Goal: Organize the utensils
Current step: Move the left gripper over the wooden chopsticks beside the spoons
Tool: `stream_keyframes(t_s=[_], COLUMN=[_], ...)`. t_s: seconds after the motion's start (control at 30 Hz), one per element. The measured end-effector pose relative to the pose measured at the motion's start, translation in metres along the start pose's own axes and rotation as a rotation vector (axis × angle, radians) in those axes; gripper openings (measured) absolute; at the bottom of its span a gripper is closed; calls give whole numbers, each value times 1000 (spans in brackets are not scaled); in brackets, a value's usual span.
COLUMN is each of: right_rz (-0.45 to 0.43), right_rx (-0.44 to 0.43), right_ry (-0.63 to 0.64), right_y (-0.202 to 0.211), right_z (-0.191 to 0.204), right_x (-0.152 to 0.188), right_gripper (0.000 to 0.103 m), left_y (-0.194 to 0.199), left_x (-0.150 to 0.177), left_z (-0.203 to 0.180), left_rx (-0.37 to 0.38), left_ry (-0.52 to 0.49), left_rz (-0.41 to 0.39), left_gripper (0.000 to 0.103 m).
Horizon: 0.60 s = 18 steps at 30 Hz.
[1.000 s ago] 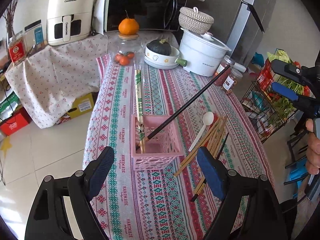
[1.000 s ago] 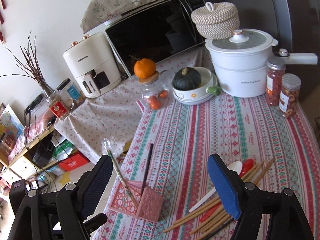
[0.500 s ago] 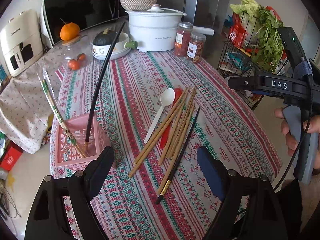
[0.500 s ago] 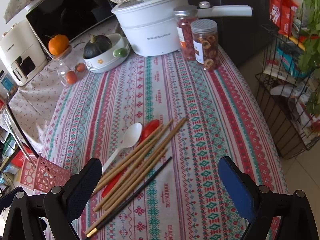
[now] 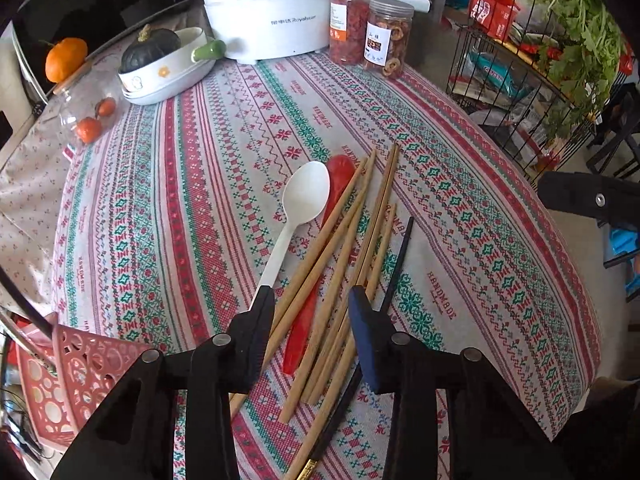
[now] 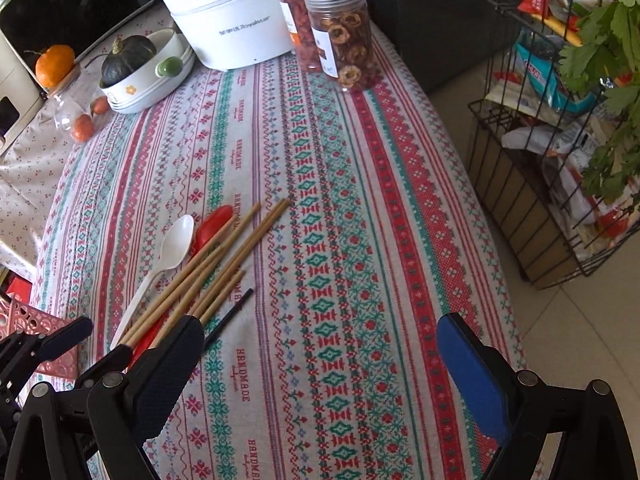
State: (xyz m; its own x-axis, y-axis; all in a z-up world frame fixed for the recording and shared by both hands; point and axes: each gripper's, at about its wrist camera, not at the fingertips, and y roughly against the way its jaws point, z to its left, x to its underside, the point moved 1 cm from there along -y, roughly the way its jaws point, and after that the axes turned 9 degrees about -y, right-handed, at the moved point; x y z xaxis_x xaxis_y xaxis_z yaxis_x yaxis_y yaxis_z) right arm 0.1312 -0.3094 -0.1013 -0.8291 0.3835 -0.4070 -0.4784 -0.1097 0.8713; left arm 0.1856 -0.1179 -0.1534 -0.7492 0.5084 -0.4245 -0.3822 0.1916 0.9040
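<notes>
Several wooden chopsticks [image 5: 352, 232], a white spoon [image 5: 306, 196], a red spoon [image 5: 340, 176] and a black chopstick [image 5: 398, 256] lie in a loose pile on the patterned tablecloth [image 5: 460, 208]. My left gripper [image 5: 310, 304] hangs low over the pile's near end. Its jaws are closing, with the wooden chopsticks and the red spoon's handle between them; the pads do not visibly press on them. The pink basket [image 5: 80, 376] stands at the lower left with a few chopsticks in it. My right gripper [image 6: 320, 328] is wide open over bare cloth, right of the pile [image 6: 224, 256].
At the table's far end stand a white pot [image 5: 268, 12], two snack jars [image 5: 386, 36], a bowl holding a dark squash [image 5: 160, 64] and a glass jar with an orange on top [image 5: 86, 112]. A wire rack of greens [image 5: 540, 80] stands beyond the table's right edge.
Both grippers have swung from the basket to the utensil pile and come down close to the cloth. The left gripper's jaws have narrowed around the chopsticks.
</notes>
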Motion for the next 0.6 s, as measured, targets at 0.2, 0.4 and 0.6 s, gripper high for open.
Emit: stream_keyframes(t_s=[0.2, 0.4, 0.6], right_rz=[28, 23, 27], right_rx=[-7, -15, -18], right_ry=[-15, -35, -56], right_y=[-5, -4, -5], right_z=[-2, -7, -10], right_x=[-2, -6, -7], right_gripper=[97, 97, 97], left_y=[-29, -56, -66], left_x=[-33, -51, -63], left_z=[7, 12, 15], left_rx=[50, 96, 109], left_ry=[49, 62, 81], left_rz=[12, 70, 76], left_gripper=[15, 8, 8])
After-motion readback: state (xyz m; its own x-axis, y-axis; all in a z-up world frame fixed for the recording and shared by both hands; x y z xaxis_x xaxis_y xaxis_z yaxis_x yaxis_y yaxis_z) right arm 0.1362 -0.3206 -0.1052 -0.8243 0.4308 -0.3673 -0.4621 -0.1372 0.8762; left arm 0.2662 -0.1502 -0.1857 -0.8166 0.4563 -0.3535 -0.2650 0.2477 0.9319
